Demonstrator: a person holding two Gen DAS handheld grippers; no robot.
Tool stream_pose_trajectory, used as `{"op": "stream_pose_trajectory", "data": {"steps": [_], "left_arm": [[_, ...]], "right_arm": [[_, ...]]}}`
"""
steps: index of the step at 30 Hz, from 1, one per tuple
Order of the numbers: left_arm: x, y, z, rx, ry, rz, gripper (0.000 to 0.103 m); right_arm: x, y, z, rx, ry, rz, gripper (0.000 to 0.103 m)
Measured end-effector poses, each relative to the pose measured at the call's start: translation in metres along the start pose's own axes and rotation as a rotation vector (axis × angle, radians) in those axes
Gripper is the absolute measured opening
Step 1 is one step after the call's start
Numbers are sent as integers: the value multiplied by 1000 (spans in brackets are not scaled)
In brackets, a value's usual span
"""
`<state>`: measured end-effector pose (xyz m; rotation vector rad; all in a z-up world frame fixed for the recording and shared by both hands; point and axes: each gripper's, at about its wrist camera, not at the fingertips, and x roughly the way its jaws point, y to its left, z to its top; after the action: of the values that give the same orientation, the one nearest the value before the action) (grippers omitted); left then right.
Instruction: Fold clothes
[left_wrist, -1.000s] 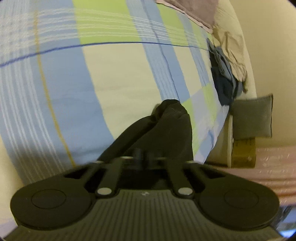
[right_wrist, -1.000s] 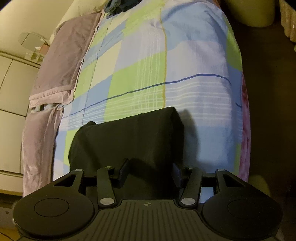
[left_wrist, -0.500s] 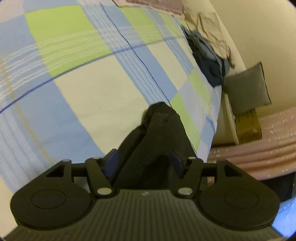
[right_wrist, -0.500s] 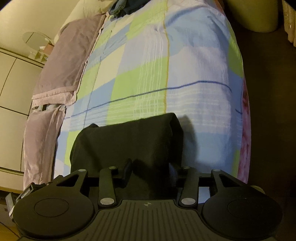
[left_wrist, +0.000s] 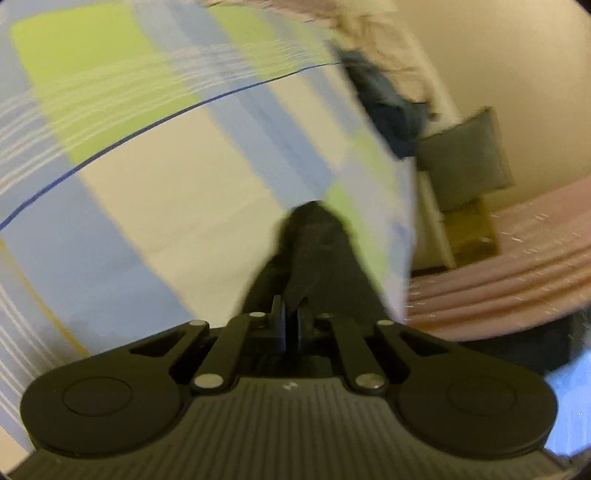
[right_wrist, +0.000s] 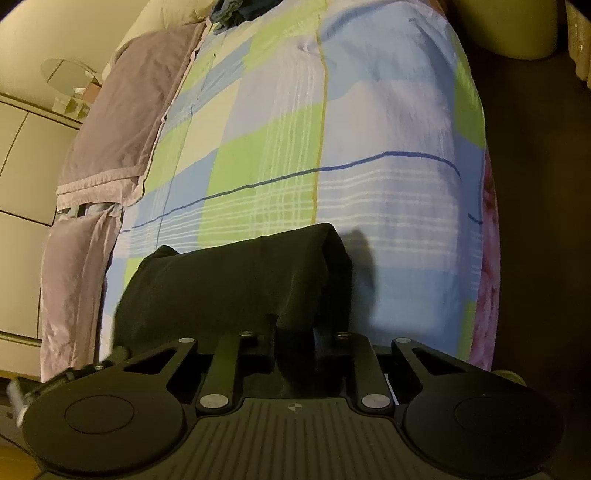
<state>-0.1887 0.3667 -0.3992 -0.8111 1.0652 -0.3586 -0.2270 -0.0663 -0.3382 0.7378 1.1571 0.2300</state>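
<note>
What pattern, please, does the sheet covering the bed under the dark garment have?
The cotton bed sheet is checked in blue, lime green and cream, with thin stripes; the right wrist view shows it best.

My left gripper (left_wrist: 290, 320) has clamped down again: half a second ago its fingers stood apart around the black garment (left_wrist: 317, 254), and now they are pressed together on a fold of it, as they were a second ago. The left view has also swung and gone blurry, so the checked bedsheet (left_wrist: 155, 177) and grey cushion (left_wrist: 465, 155) sit differently in it. On my right gripper (right_wrist: 295, 334), the fingers have drawn closer together across the second, now pinching the near edge of the garment. A metal part has come into view at the lower left of the right view.
</note>
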Motion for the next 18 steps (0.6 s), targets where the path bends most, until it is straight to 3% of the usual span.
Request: {"op": "stream_pose_trajectory", "data": {"steps": [2,3,5,6,9,12,15,18], "left_arm": [[0,-8,5,-2,15,2,8],[-4,-14,9,3,11,0,11],[-5,-19,20,-15,-11,-5,28],[-4,-21,26,-27,-22,-8,38],[2,-27,45,-52,-42,-1,40],[32,-37,62,-31,5,15,38],[60,-52,73,11,65,47,37],[90,-65,79,78,161,142,35]], "right_arm": [[-4,3,4,-39,15,9,24],[-9,3,7,-36,11,11,40],[-22,1,14,-14,-22,19,53],[-29,-2,19,9,-48,36,53],[-32,-17,34,149,-90,71,53],[-12,-30,48,272,-55,89,53],[5,-31,55,302,-7,63,53],[8,-25,58,260,13,37,53]]}}
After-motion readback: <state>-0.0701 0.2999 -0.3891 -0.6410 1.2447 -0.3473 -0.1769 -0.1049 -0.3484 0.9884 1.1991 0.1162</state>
